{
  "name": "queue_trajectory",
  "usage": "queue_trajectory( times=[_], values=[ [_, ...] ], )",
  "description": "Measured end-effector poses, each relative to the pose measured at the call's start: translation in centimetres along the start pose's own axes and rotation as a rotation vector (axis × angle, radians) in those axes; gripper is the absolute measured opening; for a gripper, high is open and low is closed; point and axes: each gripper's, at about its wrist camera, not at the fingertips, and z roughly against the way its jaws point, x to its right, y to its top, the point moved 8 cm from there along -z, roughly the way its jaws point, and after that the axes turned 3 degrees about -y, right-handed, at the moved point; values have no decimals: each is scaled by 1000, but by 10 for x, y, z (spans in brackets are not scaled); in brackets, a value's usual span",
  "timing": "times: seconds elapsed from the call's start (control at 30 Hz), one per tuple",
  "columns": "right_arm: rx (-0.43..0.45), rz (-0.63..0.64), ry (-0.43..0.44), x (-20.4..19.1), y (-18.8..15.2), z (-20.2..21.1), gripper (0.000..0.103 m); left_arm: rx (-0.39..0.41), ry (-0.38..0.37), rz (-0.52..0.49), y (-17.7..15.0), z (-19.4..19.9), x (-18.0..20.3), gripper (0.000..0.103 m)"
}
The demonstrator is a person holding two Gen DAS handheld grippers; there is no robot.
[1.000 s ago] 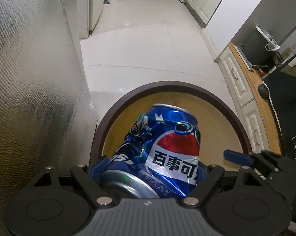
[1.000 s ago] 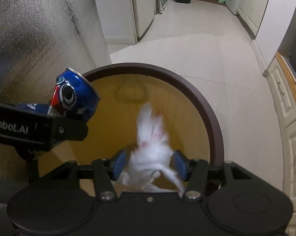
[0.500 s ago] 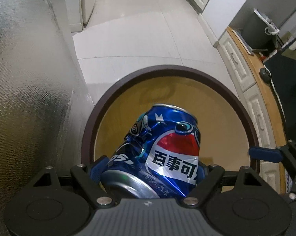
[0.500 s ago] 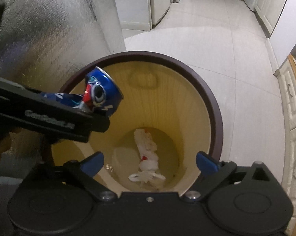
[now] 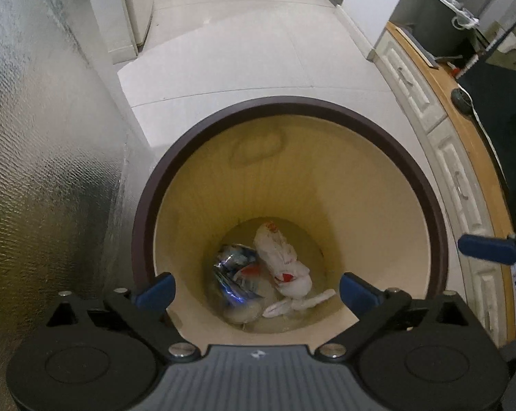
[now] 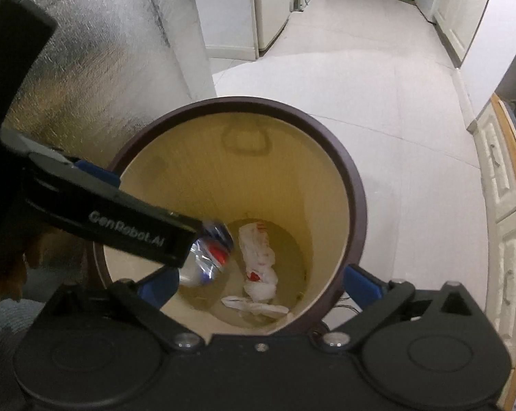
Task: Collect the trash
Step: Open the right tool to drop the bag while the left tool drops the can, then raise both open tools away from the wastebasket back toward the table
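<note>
Can point(image 5: 235, 274): crushed blue, on bin point(image 5: 292, 108) floor, at 9 o'clock of white bag point(image 5: 280, 263).
Left gripper point(image 5: 256, 289): spread wide, empty.
Right gripper point(image 6: 259, 282): spread wide, empty.

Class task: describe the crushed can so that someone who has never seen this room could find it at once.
Find the round bin with the dark brown rim, beside the silvery wall. Look down to its bottom: the can lies left of a white plastic bag. It is the only shiny blue metal thing there, dented, with a red patch.

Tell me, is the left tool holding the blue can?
No, the left tool is open and empty, and the blue can lies at the bottom of the bin beside the white bag.
</note>
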Motion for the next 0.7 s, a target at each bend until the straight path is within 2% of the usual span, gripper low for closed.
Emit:
queue_trajectory(
  times=[0.27, 0.7],
  values=[
    [13, -14, -12, 0, -3, 9, 103, 10, 24, -35, -10, 17, 3, 102],
    [38, -18, -35, -1, -11, 22, 103, 42, 34, -20, -24, 48, -2, 103]
  ],
)
